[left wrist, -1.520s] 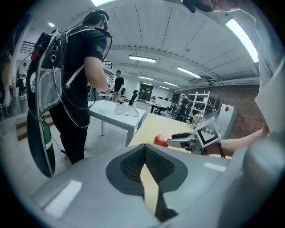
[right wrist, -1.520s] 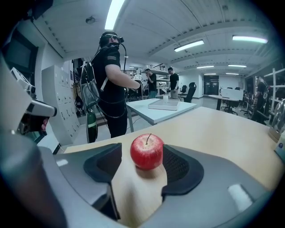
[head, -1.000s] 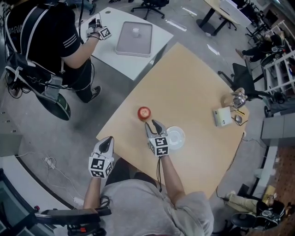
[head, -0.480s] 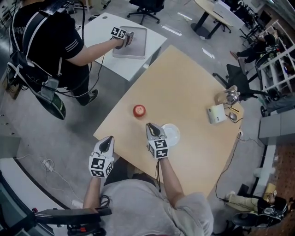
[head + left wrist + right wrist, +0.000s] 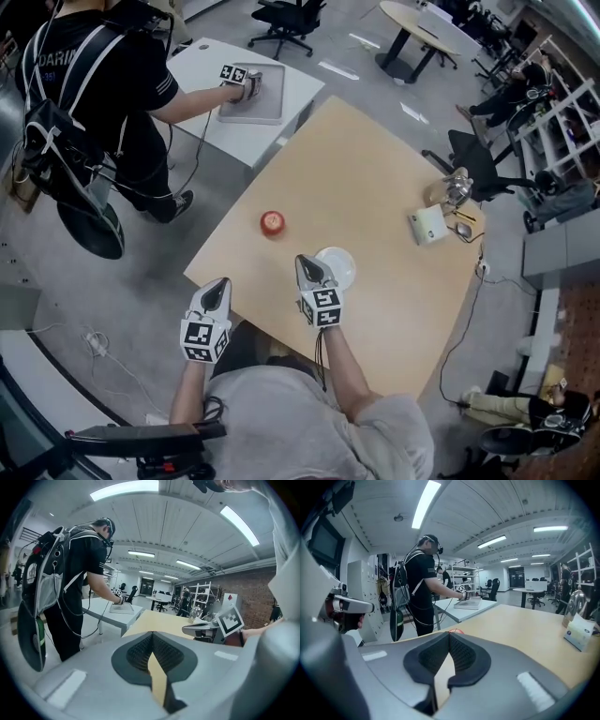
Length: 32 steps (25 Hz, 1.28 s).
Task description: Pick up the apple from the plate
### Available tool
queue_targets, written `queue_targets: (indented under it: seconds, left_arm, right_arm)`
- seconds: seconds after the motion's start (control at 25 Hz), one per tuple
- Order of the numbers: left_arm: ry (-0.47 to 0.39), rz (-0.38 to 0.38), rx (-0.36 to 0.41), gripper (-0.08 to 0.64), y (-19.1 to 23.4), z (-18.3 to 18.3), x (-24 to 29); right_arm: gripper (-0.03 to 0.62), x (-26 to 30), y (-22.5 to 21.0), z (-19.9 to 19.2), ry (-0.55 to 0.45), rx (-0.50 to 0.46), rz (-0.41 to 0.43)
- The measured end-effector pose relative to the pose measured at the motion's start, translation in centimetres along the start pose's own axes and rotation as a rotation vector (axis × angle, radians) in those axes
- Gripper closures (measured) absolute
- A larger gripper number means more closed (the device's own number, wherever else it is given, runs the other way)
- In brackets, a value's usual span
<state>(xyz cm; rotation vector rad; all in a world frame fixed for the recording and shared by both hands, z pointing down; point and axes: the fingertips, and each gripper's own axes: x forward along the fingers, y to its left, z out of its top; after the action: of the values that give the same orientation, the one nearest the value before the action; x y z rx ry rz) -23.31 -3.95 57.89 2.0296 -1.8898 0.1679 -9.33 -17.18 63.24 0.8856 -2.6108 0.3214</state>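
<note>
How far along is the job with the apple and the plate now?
Done, it seems: the apple lies on the table, apart from the empty plate. In hand: nothing. The right gripper has just been closing with nothing between its jaws, and the left gripper is shut and empty. Remaining: probably nothing.

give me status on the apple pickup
Left gripper shut, empty, off the table edge. Right gripper jaws just closed, empty, by the plate. Apple on bare table, left of plate, untouched. Nothing in the way.
</note>
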Motion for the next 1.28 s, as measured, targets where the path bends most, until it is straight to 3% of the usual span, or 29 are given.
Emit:
queue_targets:
  seconds: [0.28,1.28]
  left_arm:
    - [-0.030,-0.028,0.025,0.540,-2.5,2.0,-1.5]
    - [-0.067,-0.193,0.101,0.540,-11.8,2.9,1.0]
  right_arm:
    - [0.584,-4.0,0.2,1.9,-0.053,0.007,-0.030]
    - [0.586,-15.8,-5.9,0.9,-0.156,0.052,-0.225]
